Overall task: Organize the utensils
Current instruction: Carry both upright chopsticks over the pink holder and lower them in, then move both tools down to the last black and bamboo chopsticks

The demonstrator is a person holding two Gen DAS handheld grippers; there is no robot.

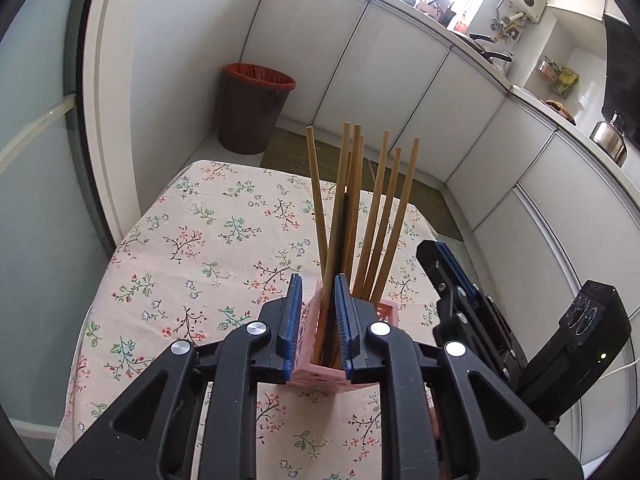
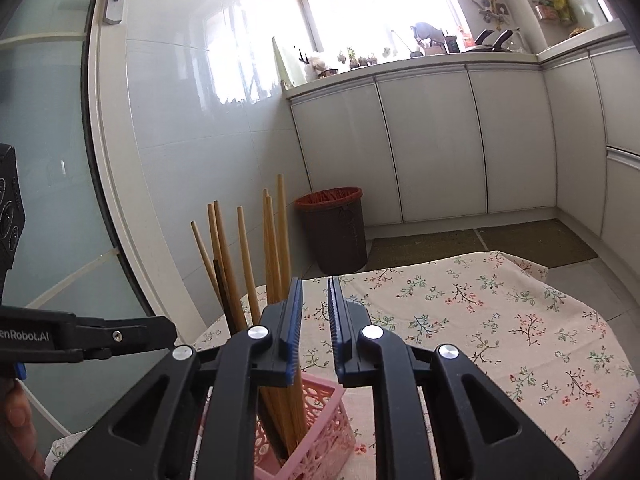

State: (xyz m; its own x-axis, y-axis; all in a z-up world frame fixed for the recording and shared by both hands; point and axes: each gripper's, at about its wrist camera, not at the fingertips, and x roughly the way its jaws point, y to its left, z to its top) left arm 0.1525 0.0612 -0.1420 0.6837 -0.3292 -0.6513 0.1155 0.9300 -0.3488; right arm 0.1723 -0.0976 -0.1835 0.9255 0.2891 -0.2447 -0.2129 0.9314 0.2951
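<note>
The left gripper (image 1: 318, 312) sits low over a table, its two blue-padded fingers (image 1: 294, 316) parted, with a gap between them. In that gap stands the near end of a pink plastic utensil basket (image 1: 316, 372), and the pads sit just beside its walls; whether they press on it cannot be told. A bundle of wooden chopsticks (image 1: 376, 216) stands upright in the basket, fanning outward above the fingers, with one dark chopstick (image 1: 340, 240) among them.

The right gripper (image 2: 314, 320) hovers just to the right of the basket (image 2: 320, 432), released, its jaws parted on nothing but air. The chopsticks (image 2: 276, 248) rise to the left of its fingers.

The basket rests on a floral tablecloth (image 1: 192, 240). Beyond the table stand a brown waste bin (image 1: 252, 112) with a red liner and white kitchen cabinets (image 1: 384, 80).
</note>
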